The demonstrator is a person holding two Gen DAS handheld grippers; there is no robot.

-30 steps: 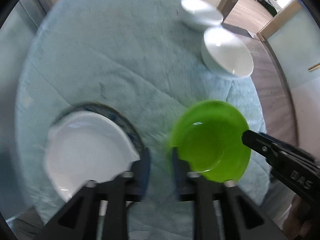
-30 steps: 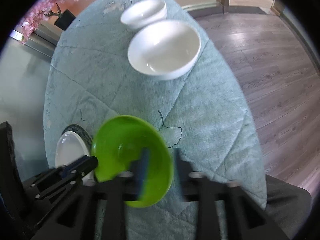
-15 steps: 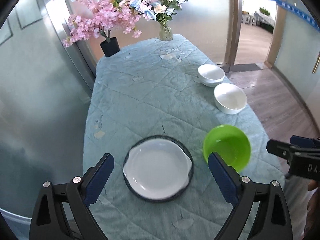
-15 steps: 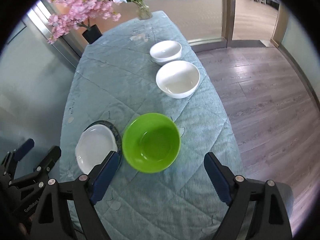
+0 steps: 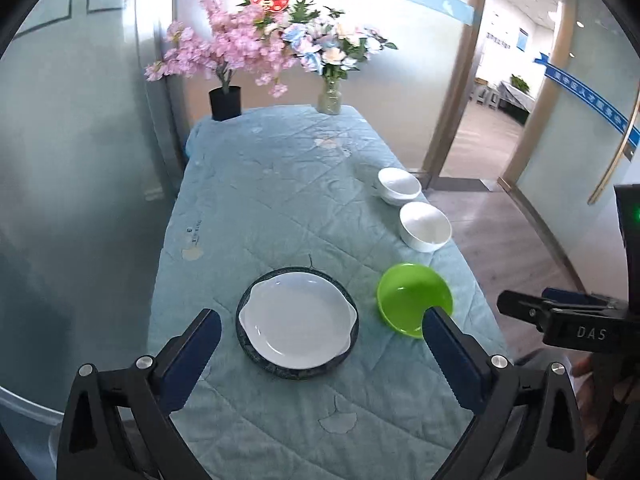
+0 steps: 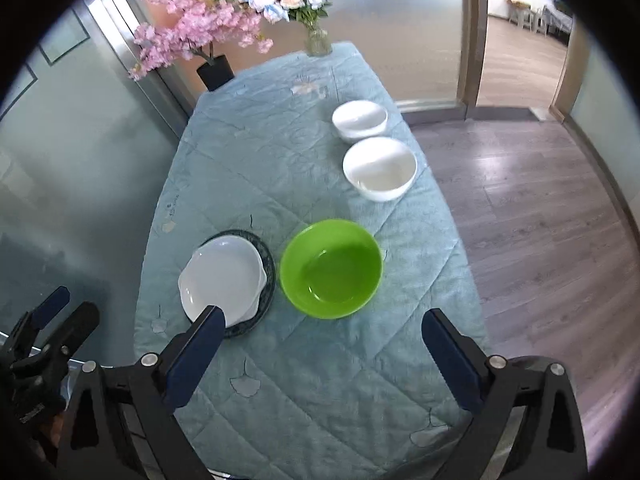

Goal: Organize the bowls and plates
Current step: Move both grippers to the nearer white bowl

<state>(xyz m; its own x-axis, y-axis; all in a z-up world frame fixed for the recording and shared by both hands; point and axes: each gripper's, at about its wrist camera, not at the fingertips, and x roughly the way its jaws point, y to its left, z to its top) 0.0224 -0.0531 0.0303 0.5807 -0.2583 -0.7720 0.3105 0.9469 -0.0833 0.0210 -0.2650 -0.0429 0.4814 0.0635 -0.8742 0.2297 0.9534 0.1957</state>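
Observation:
A white plate (image 5: pixel 297 320) (image 6: pixel 222 278) lies on a dark blue-rimmed plate (image 5: pixel 256 354) (image 6: pixel 269 270) near the table's front. To its right stands a green bowl (image 5: pixel 412 300) (image 6: pixel 331 268). Two white bowls (image 5: pixel 425 226) (image 5: pixel 399 185) (image 6: pixel 379 168) (image 6: pixel 360 118) sit along the right edge further back. My left gripper (image 5: pixel 320 334) hangs above the plates with its jaws opening wide and nothing between them. Above the table's near end, my right gripper (image 6: pixel 320 332) also has its jaws opening, and they are empty. Each gripper shows at the side of the other's view.
A light blue quilted cloth (image 5: pixel 272 200) covers the table. A black pot of pink blossoms (image 5: pixel 226 102) and a glass vase of flowers (image 5: pixel 330 98) stand at the far end. A glass wall runs on the left, wooden floor (image 6: pixel 540 208) and a doorway on the right.
Both grippers have let go, the left beside the white plate and the right off the green bowl's rim, opened wide and pulled up and back. The dishes now look smaller and the room has come into view.

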